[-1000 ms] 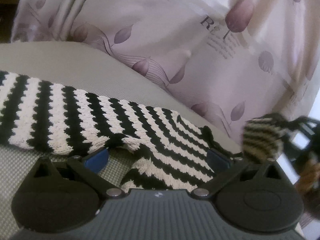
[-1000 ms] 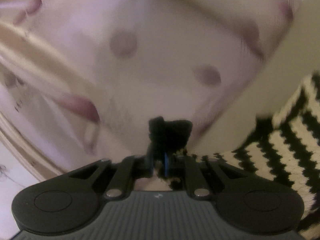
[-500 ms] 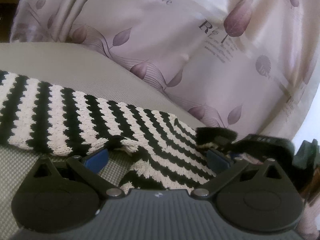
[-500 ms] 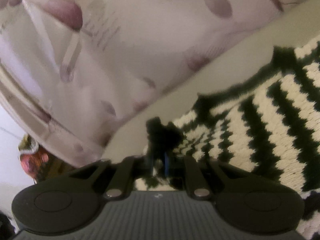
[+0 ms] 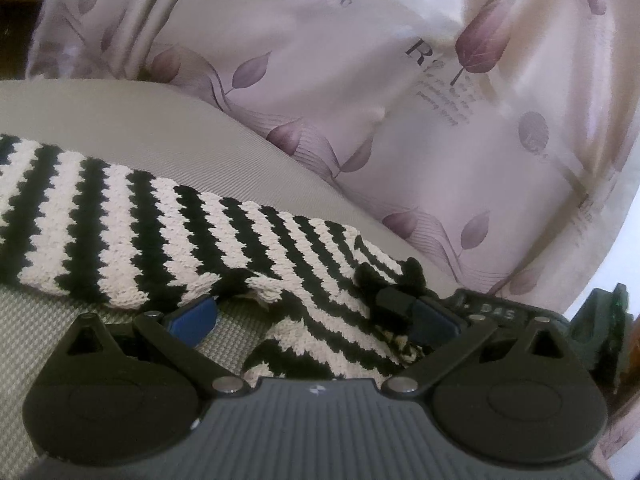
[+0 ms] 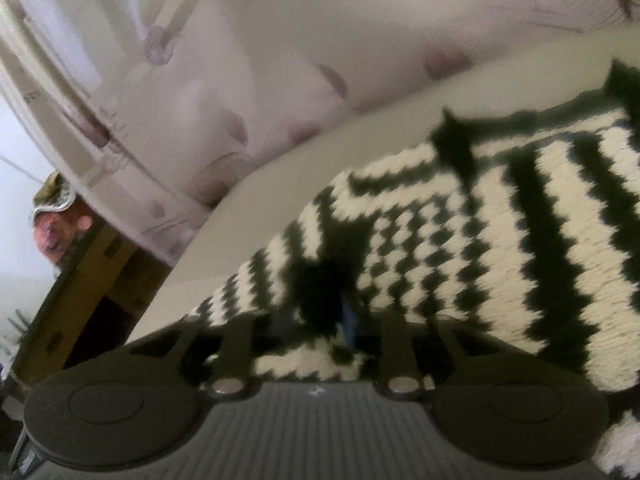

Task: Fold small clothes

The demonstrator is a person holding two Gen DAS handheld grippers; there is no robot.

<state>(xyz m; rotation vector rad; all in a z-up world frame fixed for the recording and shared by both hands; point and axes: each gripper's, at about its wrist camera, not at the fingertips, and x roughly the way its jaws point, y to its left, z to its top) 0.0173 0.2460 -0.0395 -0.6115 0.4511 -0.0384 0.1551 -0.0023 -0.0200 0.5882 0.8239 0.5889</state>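
A black-and-white striped knit garment (image 5: 168,236) lies on a grey cushion (image 5: 120,120). My left gripper (image 5: 312,320) is open, its blue pads (image 5: 192,318) spread low over the garment's near edge. My right gripper (image 6: 344,320) is shut on the garment's black-trimmed corner (image 6: 324,280) and holds it down on the striped body (image 6: 520,240). Its dark fingers also show in the left wrist view (image 5: 400,304), beside my left gripper's right pad.
A pale curtain (image 5: 400,100) with purple leaf print hangs close behind the cushion. A wooden furniture edge (image 6: 80,272) shows at the left of the right wrist view. A dark green object (image 5: 600,320) is at the far right.
My right gripper has carried the held corner down and over onto the garment, ending beside my left gripper. My left gripper has stayed open and almost still.
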